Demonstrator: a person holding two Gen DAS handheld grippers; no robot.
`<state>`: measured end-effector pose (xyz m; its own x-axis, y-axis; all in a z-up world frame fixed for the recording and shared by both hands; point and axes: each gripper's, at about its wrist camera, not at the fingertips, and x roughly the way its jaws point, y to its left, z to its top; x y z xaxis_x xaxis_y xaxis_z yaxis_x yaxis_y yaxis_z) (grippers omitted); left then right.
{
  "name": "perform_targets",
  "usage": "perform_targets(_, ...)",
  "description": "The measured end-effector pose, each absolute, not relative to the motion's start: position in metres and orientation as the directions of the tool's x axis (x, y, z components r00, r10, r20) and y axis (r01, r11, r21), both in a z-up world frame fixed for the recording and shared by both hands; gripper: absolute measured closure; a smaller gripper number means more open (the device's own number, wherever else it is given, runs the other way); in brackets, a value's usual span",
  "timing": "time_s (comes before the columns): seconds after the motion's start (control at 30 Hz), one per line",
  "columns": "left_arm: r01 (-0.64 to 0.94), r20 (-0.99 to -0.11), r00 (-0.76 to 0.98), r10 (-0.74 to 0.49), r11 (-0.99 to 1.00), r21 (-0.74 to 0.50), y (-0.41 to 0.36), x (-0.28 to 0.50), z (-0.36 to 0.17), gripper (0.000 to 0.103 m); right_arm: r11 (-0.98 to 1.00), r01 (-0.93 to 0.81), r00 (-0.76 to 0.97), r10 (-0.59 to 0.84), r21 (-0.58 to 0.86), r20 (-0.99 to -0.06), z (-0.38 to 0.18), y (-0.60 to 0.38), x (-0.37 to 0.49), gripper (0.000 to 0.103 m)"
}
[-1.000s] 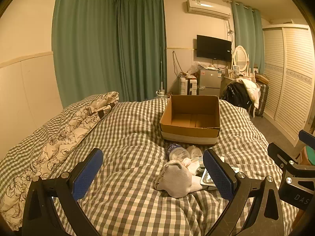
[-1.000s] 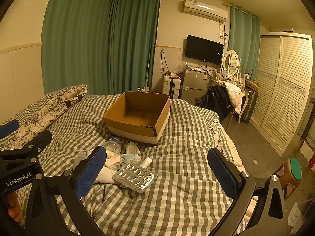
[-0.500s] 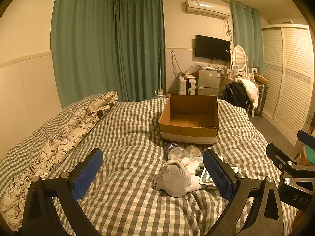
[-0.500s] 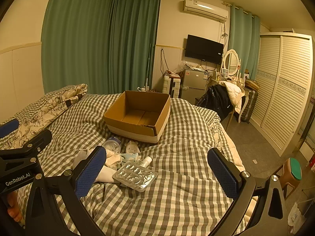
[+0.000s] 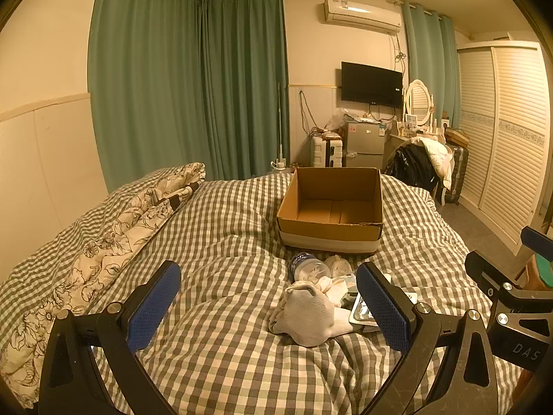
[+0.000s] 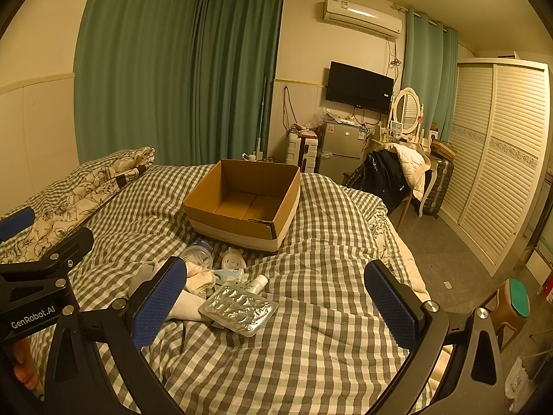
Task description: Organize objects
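An open, empty cardboard box point(image 5: 331, 213) point(image 6: 246, 204) sits on the checked bed. In front of it lies a small pile: a white sock point(image 5: 306, 314) point(image 6: 185, 306), a clear plastic bottle point(image 5: 308, 269) point(image 6: 197, 251), a silver blister pack point(image 6: 239, 307) point(image 5: 361, 312), a small white tube point(image 6: 257, 283) and a white mask point(image 6: 232, 259). My left gripper point(image 5: 268, 306) is open and empty, just short of the sock. My right gripper point(image 6: 276, 302) is open and empty, above the bed near the blister pack.
A floral pillow and quilt point(image 5: 114, 238) lie along the bed's left side. The bed's right edge drops to the floor, with a chair draped in clothes point(image 6: 387, 173), a wardrobe point(image 6: 497, 159) and a stool point(image 6: 515, 306) beyond. Green curtains hang behind.
Both views have shifted very slightly; the pile and box stay where they were. Both grippers stay open.
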<state>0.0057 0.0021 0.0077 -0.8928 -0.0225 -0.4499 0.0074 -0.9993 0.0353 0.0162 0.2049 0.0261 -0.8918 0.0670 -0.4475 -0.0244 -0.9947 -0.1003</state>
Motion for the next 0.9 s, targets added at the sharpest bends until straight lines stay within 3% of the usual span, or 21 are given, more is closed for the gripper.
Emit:
perform_targets(0.7, -0.005, -0.446, -0.895, -0.012, -0.999, 0.037, 0.002, 0.006, 0.008, 0.002, -0.994, -0.02, -0.894, 0.067, -0.11, -0.442, 0.029, 0.203, 0.019, 0.0)
perform_targets(0.9, -0.023, -0.491, -0.871, 0.009, -1.0, 0.021, 0.002, -0.006, -0.008, 0.006, -0.994, -0.016, -0.889, 0.064, -0.109, -0.454, 0.025, 0.207, 0.014, 0.0)
